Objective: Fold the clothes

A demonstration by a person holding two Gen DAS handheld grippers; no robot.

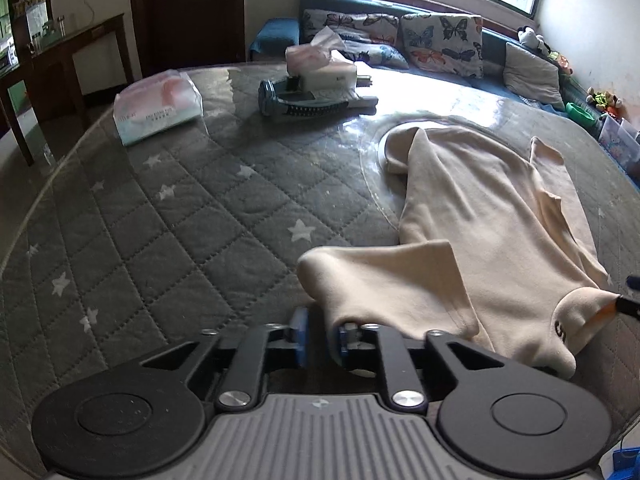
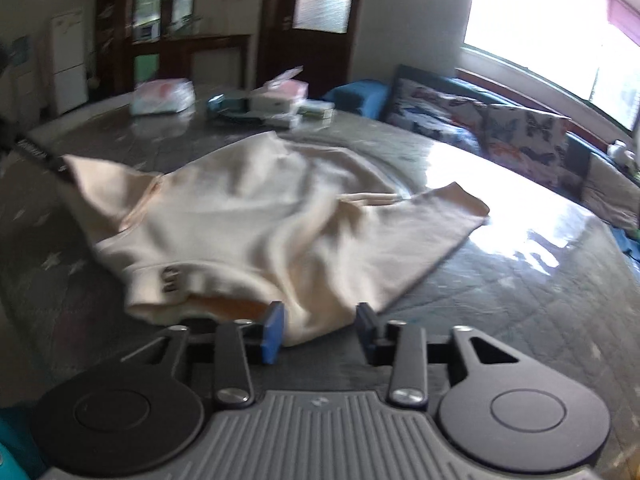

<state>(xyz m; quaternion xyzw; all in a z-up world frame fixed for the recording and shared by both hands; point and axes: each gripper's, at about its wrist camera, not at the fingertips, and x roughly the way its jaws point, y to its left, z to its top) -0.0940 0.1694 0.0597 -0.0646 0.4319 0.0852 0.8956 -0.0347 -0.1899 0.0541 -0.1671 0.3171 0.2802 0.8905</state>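
Note:
A cream T-shirt (image 1: 480,216) lies spread on a round table covered by a grey quilted star-pattern cloth (image 1: 180,216). My left gripper (image 1: 322,332) is shut on a sleeve of the shirt and holds it slightly lifted. In the right wrist view the same shirt (image 2: 260,216) lies in front of my right gripper (image 2: 318,328), whose jaws stand apart with the shirt's shoulder edge between the blue pads (image 2: 272,332). The collar with dark lettering (image 2: 172,280) lies just left of it. The right gripper's tip shows at the left wrist view's right edge (image 1: 624,306).
At the table's far side lie a tissue pack (image 1: 158,110), a tissue box (image 1: 320,66) and a dark tool (image 1: 308,104). A sofa with butterfly cushions (image 1: 440,40) stands behind the table under a window. A dark wooden side table (image 1: 60,64) stands left.

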